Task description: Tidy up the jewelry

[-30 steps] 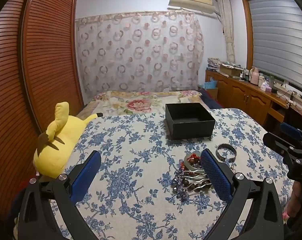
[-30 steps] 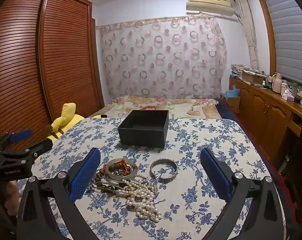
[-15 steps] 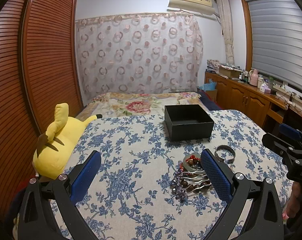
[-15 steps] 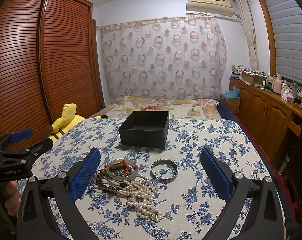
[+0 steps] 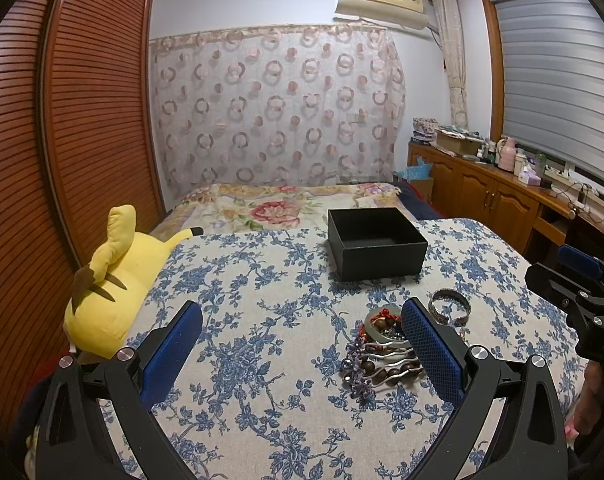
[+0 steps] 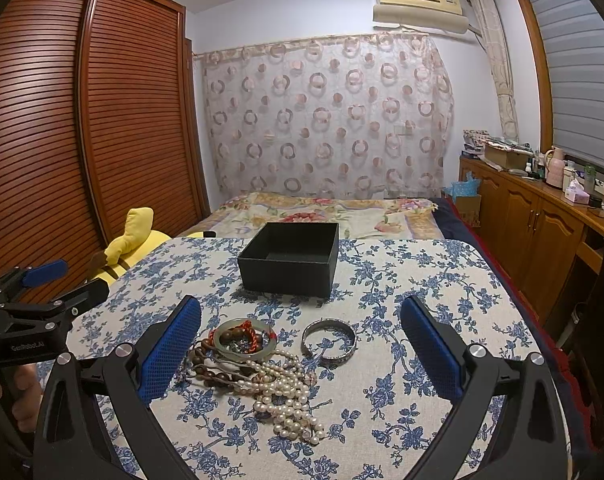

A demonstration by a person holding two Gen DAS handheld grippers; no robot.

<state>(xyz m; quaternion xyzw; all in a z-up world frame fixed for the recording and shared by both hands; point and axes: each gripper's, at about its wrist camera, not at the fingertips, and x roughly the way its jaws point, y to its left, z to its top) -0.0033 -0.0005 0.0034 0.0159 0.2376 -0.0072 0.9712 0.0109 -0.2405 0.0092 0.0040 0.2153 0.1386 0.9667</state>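
Floral tablecloth (image 6: 402,280); left gripper (image 5: 302,344) finger hides jewelry pile (image 5: 382,356) edge.

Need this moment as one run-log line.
left gripper: open, empty | right gripper: open, empty | jewelry pile, silver bangle: on tablecloth | black box: empty

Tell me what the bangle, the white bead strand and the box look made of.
Bangle: looks like metal, silvery with a dark patterned band and a dull sheen.
Bead strand: pearl-like round beads, creamy and glossy; real or imitation, I can't tell.
Box: likely stiff card or board, matte black with sharp straight edges, no shine.
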